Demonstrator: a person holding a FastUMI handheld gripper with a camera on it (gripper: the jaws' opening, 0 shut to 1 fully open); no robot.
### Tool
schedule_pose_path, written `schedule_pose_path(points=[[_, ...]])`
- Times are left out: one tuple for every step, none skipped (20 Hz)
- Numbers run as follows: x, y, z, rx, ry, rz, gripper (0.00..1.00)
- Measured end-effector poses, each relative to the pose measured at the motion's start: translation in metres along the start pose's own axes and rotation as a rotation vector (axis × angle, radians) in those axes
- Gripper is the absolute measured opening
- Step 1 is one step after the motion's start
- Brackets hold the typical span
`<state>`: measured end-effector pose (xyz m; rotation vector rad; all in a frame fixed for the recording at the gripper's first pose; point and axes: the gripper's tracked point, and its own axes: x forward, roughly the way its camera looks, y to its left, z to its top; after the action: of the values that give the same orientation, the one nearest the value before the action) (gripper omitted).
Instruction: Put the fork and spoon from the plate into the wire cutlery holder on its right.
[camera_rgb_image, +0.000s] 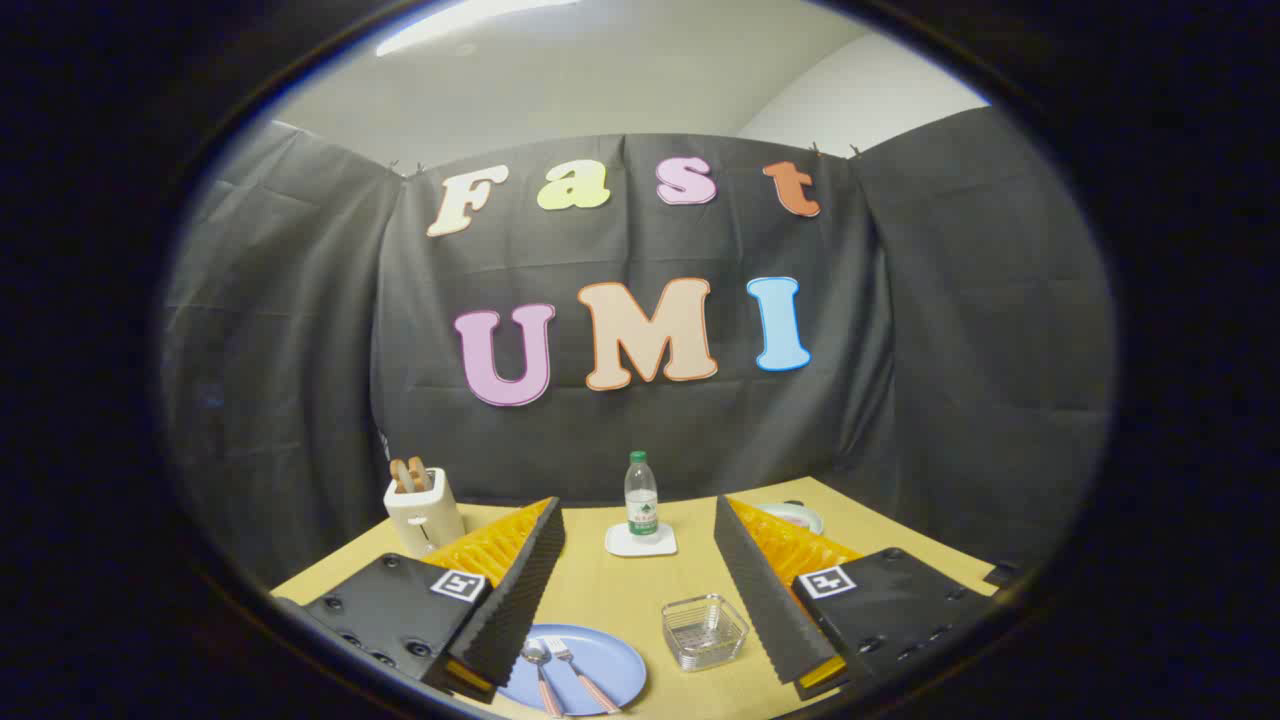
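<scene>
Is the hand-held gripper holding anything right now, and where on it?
Nothing is held. The hand-held gripper is open above the table; the fork and spoon lie on the blue plate.

1. The tongs (640, 590) hang above the surface (620, 590), fingers spread wide apart.
2. Both fingers (520, 590) reach forward, their ridged inner faces turned toward one another across a broad gap.
3. Nothing sits between them; neither finger touches anything.
4. The tongs tilt slightly downward, held level side to side.
</scene>
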<state>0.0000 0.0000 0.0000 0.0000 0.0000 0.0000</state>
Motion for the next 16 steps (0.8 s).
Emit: schedule_pose_path(points=[[0.000, 0.002, -0.003, -0.001, 0.005, 0.000, 0.97], [0.000, 0.004, -0.005, -0.001, 0.011, 0.000, 0.97], [0.000, 0.006, -0.007, 0.000, 0.017, 0.001, 0.97], [-0.001, 0.008, -0.010, 0.001, 0.024, 0.002, 0.97], [-0.002, 0.010, -0.012, 0.001, 0.030, 0.002, 0.97], [-0.001, 0.012, -0.014, 0.003, 0.037, 0.001, 0.97], [-0.001, 0.014, -0.017, 0.007, 0.044, 0.000, 0.97], [-0.002, 0.015, -0.018, 0.009, 0.051, 0.001, 0.97], [-0.002, 0.017, -0.021, 0.010, 0.057, 0.001, 0.97], [-0.002, 0.019, -0.022, 0.009, 0.061, 0.000, 0.97], [-0.003, 0.021, -0.024, 0.007, 0.065, 0.000, 0.97], [-0.003, 0.022, -0.025, 0.004, 0.070, 0.000, 0.97], [-0.003, 0.024, -0.027, 0.001, 0.073, 0.000, 0.97], [-0.003, 0.026, -0.027, -0.001, 0.077, -0.001, 0.97], [-0.002, 0.027, -0.028, -0.004, 0.078, -0.002, 0.97], [-0.001, 0.028, -0.029, -0.009, 0.081, -0.004, 0.97]])
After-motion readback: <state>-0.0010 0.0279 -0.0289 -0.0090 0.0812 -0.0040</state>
